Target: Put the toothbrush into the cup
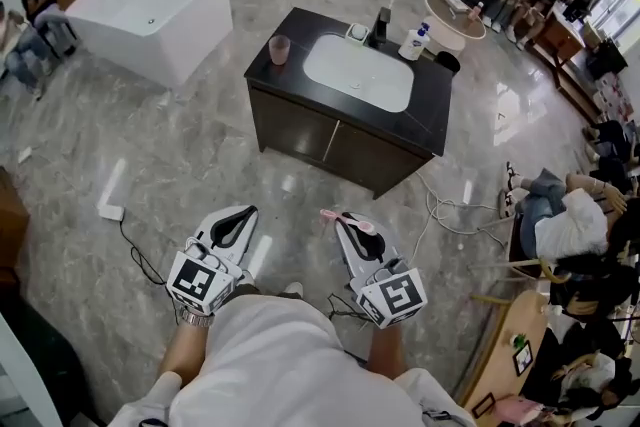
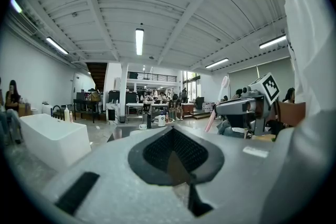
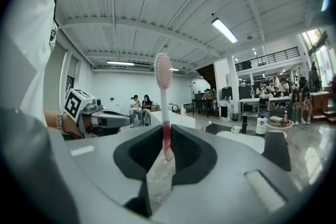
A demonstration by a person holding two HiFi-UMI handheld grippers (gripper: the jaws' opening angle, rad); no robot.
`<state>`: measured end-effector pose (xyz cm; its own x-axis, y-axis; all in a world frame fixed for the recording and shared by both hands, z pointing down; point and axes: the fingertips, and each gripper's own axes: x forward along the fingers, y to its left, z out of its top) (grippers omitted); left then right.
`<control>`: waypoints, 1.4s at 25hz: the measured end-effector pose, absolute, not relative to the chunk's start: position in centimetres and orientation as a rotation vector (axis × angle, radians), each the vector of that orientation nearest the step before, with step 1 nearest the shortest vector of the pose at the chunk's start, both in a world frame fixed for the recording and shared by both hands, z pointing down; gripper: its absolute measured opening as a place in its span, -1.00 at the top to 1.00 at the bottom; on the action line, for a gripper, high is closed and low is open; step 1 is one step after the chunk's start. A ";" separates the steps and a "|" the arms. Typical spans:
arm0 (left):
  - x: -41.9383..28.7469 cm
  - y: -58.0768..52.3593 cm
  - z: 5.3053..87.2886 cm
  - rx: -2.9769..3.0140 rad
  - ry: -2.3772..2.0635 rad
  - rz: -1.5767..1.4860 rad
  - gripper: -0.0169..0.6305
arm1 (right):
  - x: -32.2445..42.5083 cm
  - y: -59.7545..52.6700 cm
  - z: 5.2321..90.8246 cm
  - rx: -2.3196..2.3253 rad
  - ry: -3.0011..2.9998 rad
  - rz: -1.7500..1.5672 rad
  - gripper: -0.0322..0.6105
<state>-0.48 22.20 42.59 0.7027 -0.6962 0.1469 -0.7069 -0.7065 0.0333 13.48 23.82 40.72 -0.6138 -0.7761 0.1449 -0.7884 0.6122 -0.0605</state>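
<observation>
Two grippers show, the left gripper (image 1: 239, 217) and the right gripper (image 1: 344, 223), with one pink toothbrush (image 3: 163, 68), one pink cup (image 1: 279, 49), one white pump bottle (image 1: 413, 44), one black tap (image 1: 382, 23), one white basin (image 1: 358, 72), one dark worktop (image 1: 296, 27) and one white bathtub (image 1: 150, 10).

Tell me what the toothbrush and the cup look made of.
Toothbrush: likely glossy plastic; its handle runs white to pink to see-through clear. Cup: probably smooth pinkish plastic, seemingly translucent, but too small on the counter to be sure.
</observation>
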 end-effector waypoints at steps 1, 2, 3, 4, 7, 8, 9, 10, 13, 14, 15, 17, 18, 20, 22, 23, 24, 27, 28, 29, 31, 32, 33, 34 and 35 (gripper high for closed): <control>0.0 22.1 42.6 2.815 -1.166 0.189 0.94 | 14.1 23.7 40.7 1.329 -2.729 0.182 0.72; 0.5 21.9 42.5 2.813 -1.170 0.190 0.94 | 14.8 23.5 40.6 1.330 -2.732 0.182 0.72; 1.0 21.6 42.5 2.813 -1.174 0.193 0.94 | 15.4 23.3 40.6 1.331 -2.734 0.181 0.72; 1.3 21.3 42.4 2.815 -1.180 0.194 0.94 | 15.9 22.9 40.7 1.332 -2.736 0.179 0.72; 2.1 20.4 42.7 2.816 -1.197 0.196 0.94 | 17.1 21.9 41.3 1.330 -2.745 0.182 0.72; 2.2 20.2 42.9 2.812 -1.203 0.198 0.94 | 17.3 21.6 41.5 1.329 -2.750 0.184 0.72; 2.2 19.9 43.1 2.807 -1.210 0.200 0.94 | 17.5 21.3 41.7 1.327 -2.755 0.187 0.72; 2.2 19.6 43.2 2.802 -1.216 0.200 0.94 | 17.6 21.0 41.9 1.325 -2.758 0.191 0.72; 2.1 18.4 43.2 2.796 -1.233 0.215 0.94 | 17.8 19.7 42.0 1.319 -2.767 0.203 0.72; 2.0 17.9 43.2 2.794 -1.237 0.220 0.94 | 17.7 19.2 42.1 1.318 -2.770 0.205 0.72; 1.9 17.3 43.3 2.793 -1.239 0.224 0.94 | 17.6 18.7 42.2 1.316 -2.772 0.207 0.72; 1.6 16.0 43.4 2.791 -1.237 0.224 0.94 | 17.3 17.5 42.4 1.316 -2.771 0.212 0.72; 1.5 15.3 43.5 2.791 -1.234 0.220 0.94 | 17.1 16.9 42.5 1.317 -2.767 0.214 0.72; 1.0 13.4 43.8 2.790 -1.226 0.212 0.94 | 16.6 15.3 42.6 1.325 -2.758 0.216 0.72; 0.2 10.9 44.3 2.790 -1.214 0.204 0.94 | 16.0 13.1 42.9 1.344 -2.744 0.221 0.72; -0.2 9.4 44.7 2.791 -1.204 0.202 0.94 | 15.6 11.8 43.1 1.356 -2.732 0.226 0.72; -0.7 7.8 45.0 2.792 -1.192 0.201 0.94 | 15.2 10.4 43.3 1.369 -2.716 0.233 0.72; -2.3 2.3 45.3 2.812 -1.145 0.204 0.94 | 13.5 5.3 43.5 1.413 -2.675 0.249 0.72; -2.9 0.4 45.2 2.823 -1.131 0.209 0.94 | 12.7 3.4 43.4 1.419 -2.666 0.249 0.72; -3.6 -1.4 45.2 2.832 -1.119 0.213 0.94 | 11.9 1.5 43.4 1.422 -2.657 0.249 0.72; -5.1 -5.1 45.3 2.837 -1.093 0.209 0.94 | 10.2 -2.2 43.3 1.434 -2.640 0.251 0.72; -5.9 -7.0 45.4 2.838 -1.077 0.207 0.94 | 9.3 -4.0 43.1 1.443 -2.631 0.252 0.72; -6.7 -8.9 45.3 2.842 -1.062 0.207 0.94 | 8.4 -5.9 42.9 1.451 -2.625 0.253 0.72; -7.4 -10.7 45.1 2.844 -1.048 0.208 0.94 | 7.6 -7.8 42.8 1.458 -2.619 0.256 0.72; -8.1 -12.5 44.9 2.844 -1.034 0.206 0.94 | 6.8 -9.5 42.6 1.464 -2.612 0.260 0.72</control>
<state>-8.07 -12.51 44.95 0.7591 -0.6300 0.1638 -0.6447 -0.7624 0.0553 6.81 -9.53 42.59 -0.5183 -0.8312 0.2013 -0.8545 0.5127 -0.0836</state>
